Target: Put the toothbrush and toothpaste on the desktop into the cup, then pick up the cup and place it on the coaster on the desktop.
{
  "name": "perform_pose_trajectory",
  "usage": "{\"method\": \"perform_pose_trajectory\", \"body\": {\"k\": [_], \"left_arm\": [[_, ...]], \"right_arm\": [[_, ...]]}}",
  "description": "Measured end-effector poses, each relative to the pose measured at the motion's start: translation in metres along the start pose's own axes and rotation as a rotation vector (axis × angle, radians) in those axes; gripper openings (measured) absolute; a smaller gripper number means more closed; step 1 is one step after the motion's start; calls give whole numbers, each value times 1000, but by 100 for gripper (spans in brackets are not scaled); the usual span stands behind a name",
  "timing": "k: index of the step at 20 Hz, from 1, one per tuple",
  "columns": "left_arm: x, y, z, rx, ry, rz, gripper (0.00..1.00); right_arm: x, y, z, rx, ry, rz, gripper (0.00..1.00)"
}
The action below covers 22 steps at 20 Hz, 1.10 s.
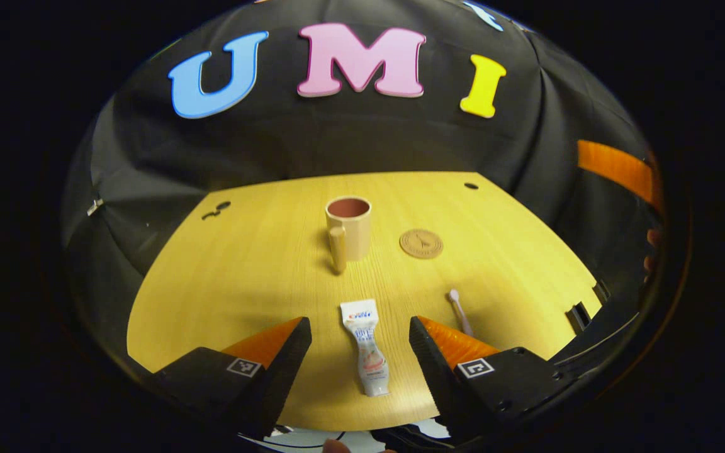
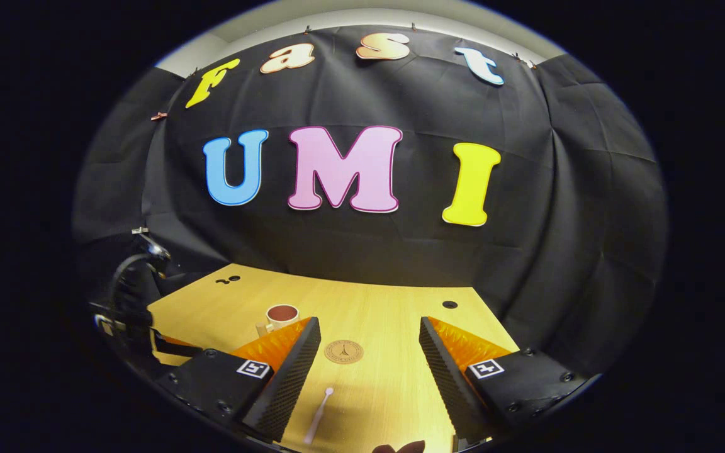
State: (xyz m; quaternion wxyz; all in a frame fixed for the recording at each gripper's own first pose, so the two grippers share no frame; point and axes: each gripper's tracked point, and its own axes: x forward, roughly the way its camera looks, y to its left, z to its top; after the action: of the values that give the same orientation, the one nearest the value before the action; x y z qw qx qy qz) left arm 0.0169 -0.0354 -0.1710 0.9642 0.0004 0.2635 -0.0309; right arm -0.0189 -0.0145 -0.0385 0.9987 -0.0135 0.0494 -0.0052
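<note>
Step one, nothing grasped. My left gripper point(image 1: 360, 340) fingers gape wide astride the toothpaste point(image 1: 367, 347) flat on the counter point(image 1: 224, 296); right gripper point(image 2: 370, 355) equally wide, empty, above the toothbrush point(image 2: 318, 416). Next: lower left, close on tube, carry to cup point(image 1: 348, 228).

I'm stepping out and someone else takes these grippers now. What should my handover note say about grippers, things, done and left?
Left gripper: open, empty, fingers either side of the white toothpaste tube lying flat on the yellow wooden desktop.
Right gripper: open, empty, above the pale pink toothbrush, also flat.
Beige cup with handle: upright, empty, beside the round brown coaster, apart from it.
Done: nothing.
Left: both items into cup, cup onto coaster.
</note>
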Motion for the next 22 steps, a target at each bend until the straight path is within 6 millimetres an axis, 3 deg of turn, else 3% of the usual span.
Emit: {"method": "perform_pose_trajectory", "body": {"k": [5,11,15,18,19,20,21,22], "left_arm": [[47,-4,-34,-27,161,20,97],[82,0,-45,-18,262,69,88],[92,-2,-60,-37,359,108,82],[92,-9,-58,-84,369,97,76],[95,-12,-59,-90,370,82,69],[95,-13,-58,-85,371,73,71],[95,-13,-59,-75,383,60,65],[95,-13,-57,-53,387,48,66]], "right_arm": [[-2,-23,-11,4,37,-16,97],[10,-49,-19,3,59,-14,97],[21,-58,-30,7,87,-2,97],[26,-60,-35,26,101,9,97],[28,-60,-38,34,110,12,97],[28,-59,-43,42,120,16,97],[28,-57,-46,48,132,15,97],[29,-57,-49,54,142,15,97]]}}
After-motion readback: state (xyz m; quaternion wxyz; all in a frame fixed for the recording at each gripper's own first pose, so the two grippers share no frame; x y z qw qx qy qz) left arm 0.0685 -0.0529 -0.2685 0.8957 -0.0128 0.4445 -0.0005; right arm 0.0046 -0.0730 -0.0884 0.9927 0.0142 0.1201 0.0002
